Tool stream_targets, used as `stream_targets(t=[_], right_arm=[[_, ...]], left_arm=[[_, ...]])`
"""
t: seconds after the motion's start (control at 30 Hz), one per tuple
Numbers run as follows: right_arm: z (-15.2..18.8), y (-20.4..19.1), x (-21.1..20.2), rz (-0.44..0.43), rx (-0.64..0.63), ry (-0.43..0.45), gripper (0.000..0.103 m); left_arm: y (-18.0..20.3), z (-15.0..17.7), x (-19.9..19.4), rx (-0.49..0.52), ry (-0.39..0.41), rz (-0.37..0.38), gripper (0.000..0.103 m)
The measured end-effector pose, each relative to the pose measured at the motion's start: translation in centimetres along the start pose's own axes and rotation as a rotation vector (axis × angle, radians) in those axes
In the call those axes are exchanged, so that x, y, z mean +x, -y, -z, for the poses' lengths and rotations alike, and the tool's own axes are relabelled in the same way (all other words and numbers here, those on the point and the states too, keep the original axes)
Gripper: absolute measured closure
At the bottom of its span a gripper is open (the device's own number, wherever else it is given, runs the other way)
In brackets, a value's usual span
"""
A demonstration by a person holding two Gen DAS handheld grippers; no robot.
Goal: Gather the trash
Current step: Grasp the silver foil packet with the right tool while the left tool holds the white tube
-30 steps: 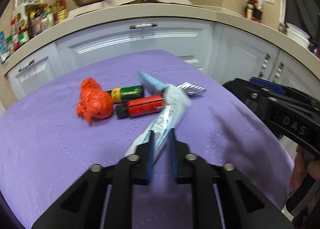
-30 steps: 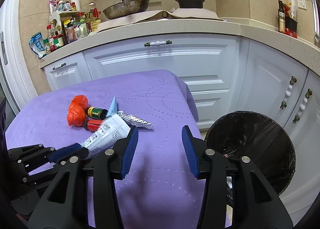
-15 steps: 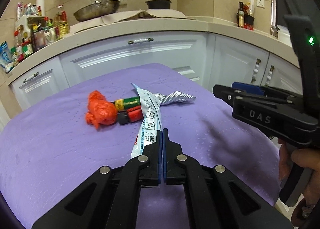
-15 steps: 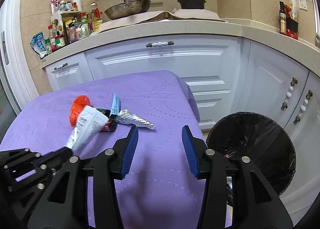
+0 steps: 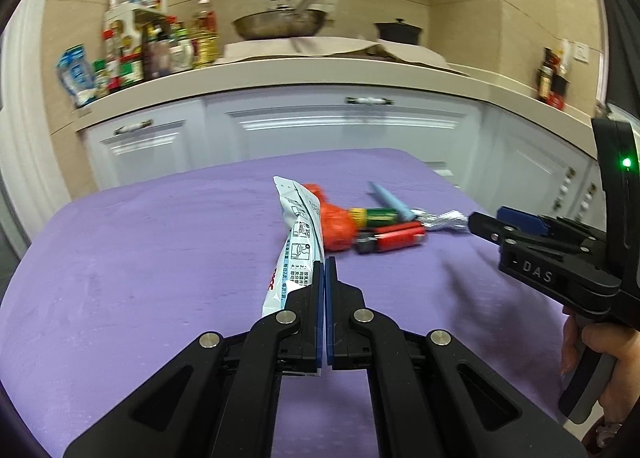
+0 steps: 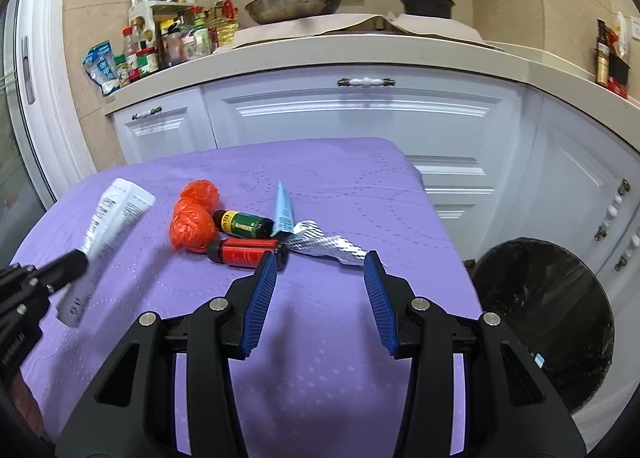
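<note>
My left gripper (image 5: 323, 264) is shut on the lower end of a white and blue wrapper (image 5: 298, 242), which sticks up above the purple tablecloth (image 5: 140, 258). In the right wrist view the wrapper (image 6: 108, 230) hangs at the left, held by the left gripper (image 6: 60, 270). Still on the cloth lie an orange plastic bag (image 6: 192, 222), a green bottle (image 6: 244, 224), a red bottle (image 6: 242, 252), a blue tube (image 6: 283, 214) and crumpled silver foil (image 6: 328, 244). My right gripper (image 6: 320, 270) is open just short of the red bottle and foil, nothing between its fingers.
A black-lined trash bin (image 6: 540, 318) stands on the floor off the table's right edge. White cabinets (image 6: 360, 114) and a counter with bottles, a pan and a pot run behind. A hand (image 5: 600, 342) holds the right gripper's handle.
The left gripper closed on the wrapper, lifted it off the pile and carried it to the left. The right gripper moved closer to the bottles and foil, still open.
</note>
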State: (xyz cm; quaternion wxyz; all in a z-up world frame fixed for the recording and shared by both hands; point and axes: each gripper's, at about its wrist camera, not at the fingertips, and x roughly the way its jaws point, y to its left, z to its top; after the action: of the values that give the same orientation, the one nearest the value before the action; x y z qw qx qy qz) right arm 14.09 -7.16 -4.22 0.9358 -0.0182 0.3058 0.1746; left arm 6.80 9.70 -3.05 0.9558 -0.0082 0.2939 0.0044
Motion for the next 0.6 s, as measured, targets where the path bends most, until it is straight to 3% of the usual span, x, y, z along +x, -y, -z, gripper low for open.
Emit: stream_targets(t=[0.2,0.3,0.47,0.57,0.6], right_arm=[[-1.2,-0.1,2.0,0.018,-0.015,-0.027,0.059],[-1.6,0.0,3.2,0.025,-0.017,-0.050,0.049],[-1.6,0.6,5.1,0.018,-0.002,-0.110,0.049],[-1.3,0.8,5.7,0.018,0.006,-0.140,0.052],[-1.1,0.9,5.8,0.018,0.009,-0.149,0.059]], left_arm=[[-2.5,0.1,0.1,-0.045,0.004,-0.044,0.102],[-3.3,0.1,0.3,-0.060,0.003,-0.054,0.102],[-4.3,0.2,0.8,-0.083,-0.009,-0.063,0.102],[-4.6,0.2,0.9,-0.089,-0.010,-0.067,0.102],[-4.7,0.2,0.9,-0.091,-0.011,-0.068,0.102]])
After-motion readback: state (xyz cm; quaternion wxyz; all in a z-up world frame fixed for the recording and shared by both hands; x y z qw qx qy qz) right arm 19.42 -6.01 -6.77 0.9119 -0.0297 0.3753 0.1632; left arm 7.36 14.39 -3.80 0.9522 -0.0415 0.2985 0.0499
